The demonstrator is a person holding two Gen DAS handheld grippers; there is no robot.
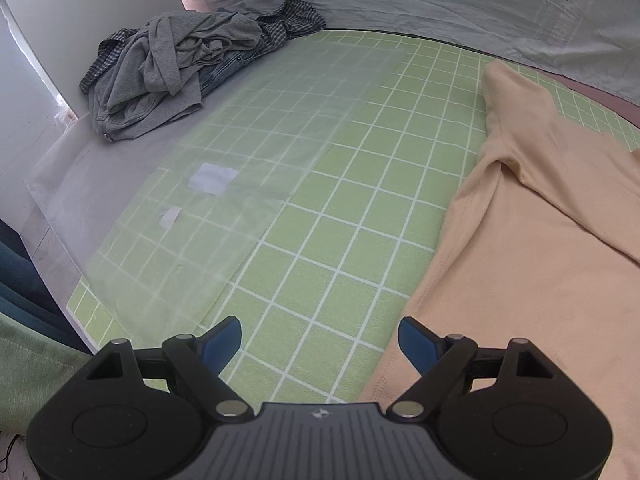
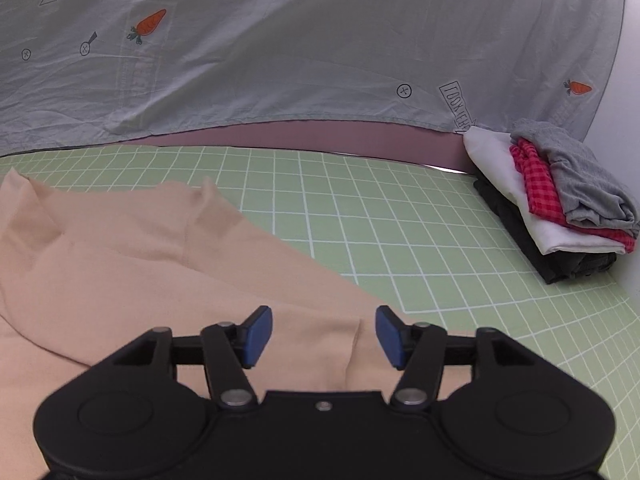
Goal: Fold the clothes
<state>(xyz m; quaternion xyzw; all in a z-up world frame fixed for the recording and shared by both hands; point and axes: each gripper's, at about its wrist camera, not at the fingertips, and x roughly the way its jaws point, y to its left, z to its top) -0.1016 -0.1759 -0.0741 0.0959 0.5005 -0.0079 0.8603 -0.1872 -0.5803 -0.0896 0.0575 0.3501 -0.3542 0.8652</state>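
Nearest in the left wrist view, the left gripper [image 1: 320, 340] hangs with its blue-padded fingers [image 1: 222, 344] spread wide and nothing between them, over bare green mat. Its right finger sits above the near hem of a peach long-sleeved top [image 1: 540, 240]. In the right wrist view the right gripper [image 2: 324, 334] is likewise spread apart and empty, poised over a raised crease of the same top [image 2: 140, 264], whose fabric shows between and under the pads; whether they touch the cloth cannot be told.

The top lies spread on a pale green cutting mat [image 1: 360, 200] ruled with a white grid, filling its right side in the left view and its left side in the right view, with one sleeve reaching far across the mat.

A translucent plastic sheet [image 1: 224, 168] overlaps the mat's left part and bears two small white patches. At the far left a rumpled heap of unfolded clothes [image 1: 172, 68] rests, grey jersey over checked fabric and denim. At the far right a folded stack [image 2: 560, 208] stands: black at the bottom, then white, red check and grey.

Behind the mat hangs a grey sheet [image 2: 300, 48] printed with carrots and "LOOK HERE" arrows, and a mauve strip [image 2: 320, 138] shows beneath its hem.
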